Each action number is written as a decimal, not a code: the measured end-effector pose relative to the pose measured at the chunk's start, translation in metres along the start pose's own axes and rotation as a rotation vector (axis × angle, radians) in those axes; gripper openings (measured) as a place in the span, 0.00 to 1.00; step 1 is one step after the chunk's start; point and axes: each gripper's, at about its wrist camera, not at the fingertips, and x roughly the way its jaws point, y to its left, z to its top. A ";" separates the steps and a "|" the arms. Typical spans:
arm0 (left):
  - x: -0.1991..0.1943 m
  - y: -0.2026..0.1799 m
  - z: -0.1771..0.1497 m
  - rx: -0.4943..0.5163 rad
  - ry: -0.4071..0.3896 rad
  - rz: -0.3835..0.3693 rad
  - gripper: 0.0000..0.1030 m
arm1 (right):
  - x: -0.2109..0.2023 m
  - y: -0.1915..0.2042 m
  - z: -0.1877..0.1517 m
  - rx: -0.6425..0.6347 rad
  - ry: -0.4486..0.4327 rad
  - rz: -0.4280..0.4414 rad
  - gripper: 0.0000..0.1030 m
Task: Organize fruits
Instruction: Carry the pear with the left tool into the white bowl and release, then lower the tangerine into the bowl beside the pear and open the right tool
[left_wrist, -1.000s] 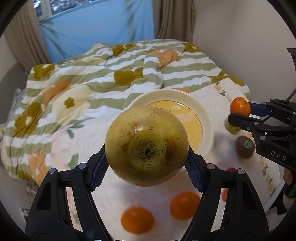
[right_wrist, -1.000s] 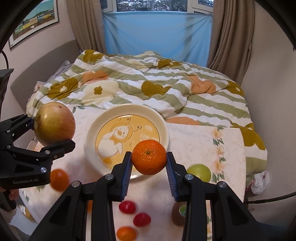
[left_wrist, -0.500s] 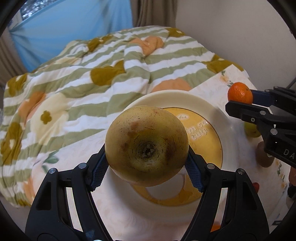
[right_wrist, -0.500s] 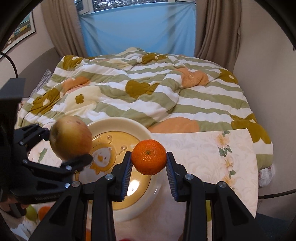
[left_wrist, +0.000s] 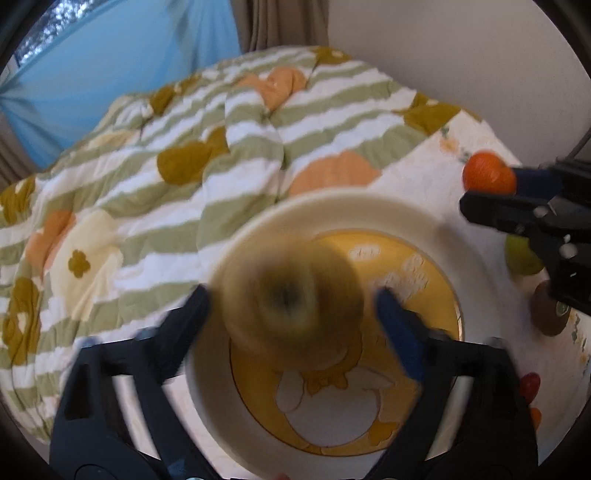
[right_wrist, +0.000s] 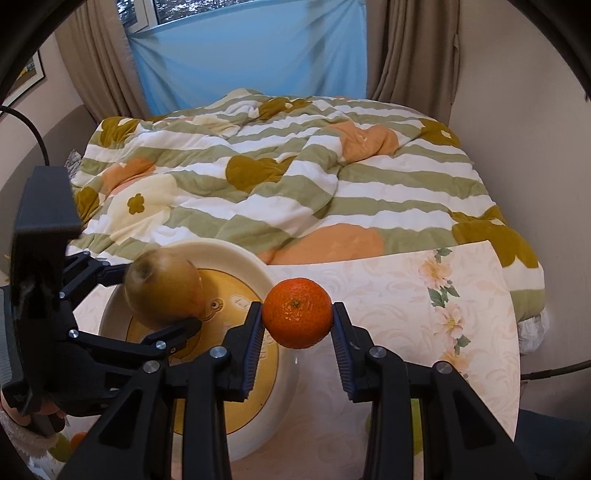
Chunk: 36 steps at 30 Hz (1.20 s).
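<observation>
Our left claw (left_wrist: 291, 295) hangs over the round cream plate with a yellow cartoon centre (left_wrist: 317, 210), and its jaws have just been opening: they now stand wide, with a gap on either side of the large yellow-green round fruit (left_wrist: 291, 295) that sits between them, blurred, above the plate's centre. From the right wrist view the same fruit (right_wrist: 164, 286) lies within the plate (right_wrist: 255, 264), towards its far left rim, with the left claw's (right_wrist: 155, 299) black fingers (right_wrist: 173, 332) spread on either side of it; we cannot tell whether it rests on the dish yet.

Our right claw (right_wrist: 297, 314) is closed on a small orange mandarin (right_wrist: 297, 314), both blue-ribbed pads (right_wrist: 255, 345) pressing its sides, just beside the plate's right edge, above the pale floral cloth (right_wrist: 424, 332) spread on the bed.

In the left wrist view the mandarin (left_wrist: 487, 175) shows in the right claw (left_wrist: 491, 184) beyond the plate's right rim. Further right on the cloth lie a green fruit (left_wrist: 521, 258), a brown kiwi (left_wrist: 546, 314) and a small red fruit (left_wrist: 530, 386). A green-and-white striped quilt with orange and mustard flowers (right_wrist: 277, 184) covers the far part of the bed.
</observation>
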 end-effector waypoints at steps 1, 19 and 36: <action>-0.003 0.000 0.002 0.002 -0.017 0.000 1.00 | -0.001 -0.001 0.001 0.005 -0.001 -0.002 0.32; -0.052 0.051 -0.018 -0.163 -0.035 0.042 1.00 | -0.008 0.015 0.010 -0.043 -0.020 0.037 0.32; -0.081 0.110 -0.075 -0.343 -0.029 0.123 1.00 | 0.030 0.036 -0.003 -0.144 0.014 0.126 0.33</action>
